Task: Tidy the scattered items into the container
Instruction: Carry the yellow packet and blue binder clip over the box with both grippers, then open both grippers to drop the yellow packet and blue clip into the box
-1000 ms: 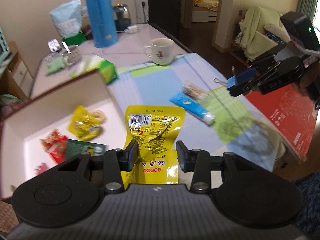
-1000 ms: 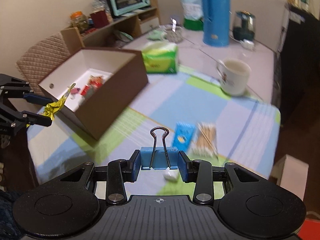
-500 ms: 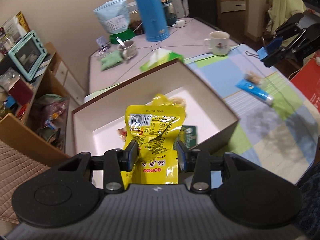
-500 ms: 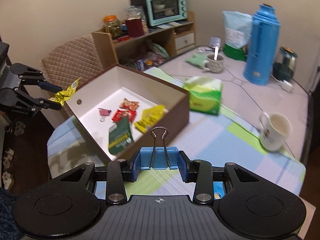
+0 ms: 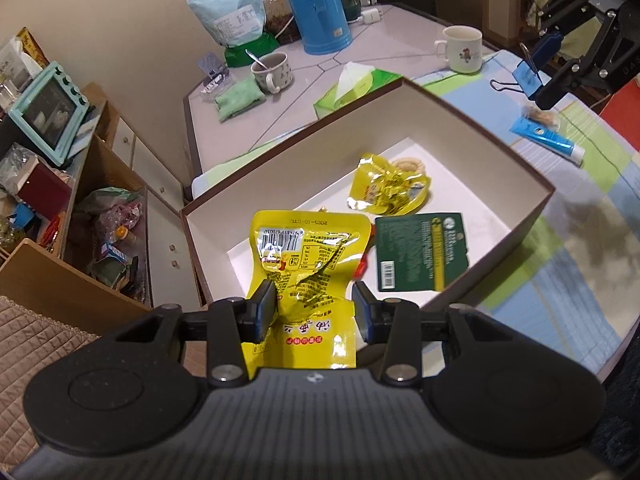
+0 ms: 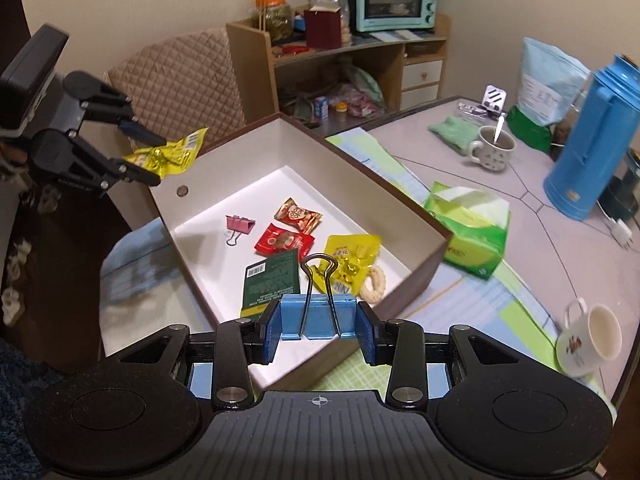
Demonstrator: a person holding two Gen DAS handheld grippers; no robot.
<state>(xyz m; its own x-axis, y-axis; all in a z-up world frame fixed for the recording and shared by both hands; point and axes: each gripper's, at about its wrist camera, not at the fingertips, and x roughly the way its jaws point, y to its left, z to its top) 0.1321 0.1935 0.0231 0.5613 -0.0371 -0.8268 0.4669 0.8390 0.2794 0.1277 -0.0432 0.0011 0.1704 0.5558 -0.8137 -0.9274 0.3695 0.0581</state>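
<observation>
the brown box (image 6: 400,216) sits open on the checked tablecloth (image 5: 580,216). a yellow snack packet (image 5: 304,264) is clamped by the left gripper (image 5: 314,308) above its near corner; a blue binder clip (image 6: 318,316) is pinched by the right gripper (image 6: 318,334) over its edge.

Each gripper, the left gripper (image 5: 314,310) and the right gripper (image 6: 318,332), has a ribbed black body, silver screws, round side discs and blue finger pads (image 6: 269,334).
</observation>
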